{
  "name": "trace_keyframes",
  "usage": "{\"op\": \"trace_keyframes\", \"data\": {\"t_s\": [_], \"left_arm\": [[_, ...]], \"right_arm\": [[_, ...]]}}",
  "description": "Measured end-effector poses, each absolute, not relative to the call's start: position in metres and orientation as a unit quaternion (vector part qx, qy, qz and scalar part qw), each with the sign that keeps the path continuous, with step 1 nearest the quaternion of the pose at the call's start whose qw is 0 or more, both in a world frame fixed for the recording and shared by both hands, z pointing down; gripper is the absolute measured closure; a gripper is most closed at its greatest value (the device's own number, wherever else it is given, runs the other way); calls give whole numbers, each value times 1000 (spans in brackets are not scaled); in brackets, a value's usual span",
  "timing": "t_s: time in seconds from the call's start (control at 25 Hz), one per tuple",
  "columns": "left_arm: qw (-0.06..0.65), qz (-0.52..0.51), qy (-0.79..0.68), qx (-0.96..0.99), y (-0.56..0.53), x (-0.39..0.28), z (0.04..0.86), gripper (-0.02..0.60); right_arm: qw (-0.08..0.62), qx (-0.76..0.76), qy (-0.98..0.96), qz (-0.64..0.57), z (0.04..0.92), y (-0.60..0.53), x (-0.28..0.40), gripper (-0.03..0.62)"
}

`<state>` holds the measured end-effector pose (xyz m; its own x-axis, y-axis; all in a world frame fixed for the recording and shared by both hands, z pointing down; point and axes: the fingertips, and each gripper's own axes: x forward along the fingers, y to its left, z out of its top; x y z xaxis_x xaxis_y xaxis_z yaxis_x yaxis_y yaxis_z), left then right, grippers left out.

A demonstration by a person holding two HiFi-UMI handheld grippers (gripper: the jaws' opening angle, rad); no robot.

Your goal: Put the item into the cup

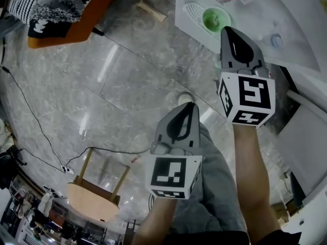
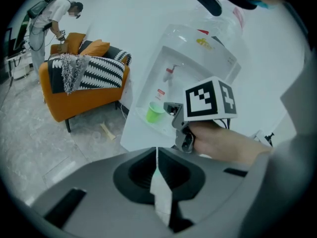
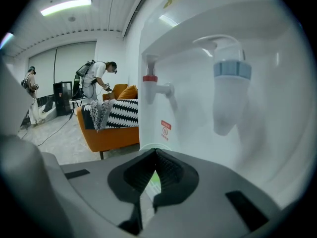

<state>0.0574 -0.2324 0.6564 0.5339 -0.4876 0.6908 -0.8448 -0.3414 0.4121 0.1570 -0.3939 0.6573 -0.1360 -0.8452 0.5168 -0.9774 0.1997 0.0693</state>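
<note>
A green cup (image 1: 215, 19) stands on the drip tray of a white water dispenser (image 1: 286, 29); I cannot tell what is inside it. My right gripper (image 1: 226, 29) hovers just beside the cup with its jaws together. In the right gripper view the right gripper (image 3: 156, 151) points at the dispenser (image 3: 223, 58), and a sliver of the green cup (image 3: 154, 180) shows behind the jaw tips. My left gripper (image 1: 193, 105) hangs lower, over the floor, shut with nothing seen in it. From the left gripper (image 2: 157, 150) I see the cup (image 2: 155, 111) and the right gripper (image 2: 171, 108).
Red tap (image 3: 150, 78) and blue tap (image 3: 232, 68) hang above the tray. An orange sofa (image 1: 61, 9) with a striped blanket stands across the marble floor. A wooden stool (image 1: 94, 198), a floor cable (image 1: 30, 111) and a wood scrap (image 1: 152, 10) lie about. People (image 3: 96, 78) stand far off.
</note>
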Motion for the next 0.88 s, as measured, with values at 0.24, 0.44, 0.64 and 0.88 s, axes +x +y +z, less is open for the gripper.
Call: {"op": "trace_keyframes", "data": {"t_s": [0.24,0.44,0.64,0.88], "left_arm": [[386,229,-427,785,-215,53,652,568],[377,230,-422,792,-197,48,654,568],[376,227,-424,792,-173,40,651,568],[367,229,-429,793,-137,21,643,568]], "right_arm": [[230,615,-739,150,659,-370,153,583],[224,608,-743,169,664,-347,146,583],[223,605,-746,167,659,-320,136,583],[222,604,-747,168,653,-282,120,583]]}}
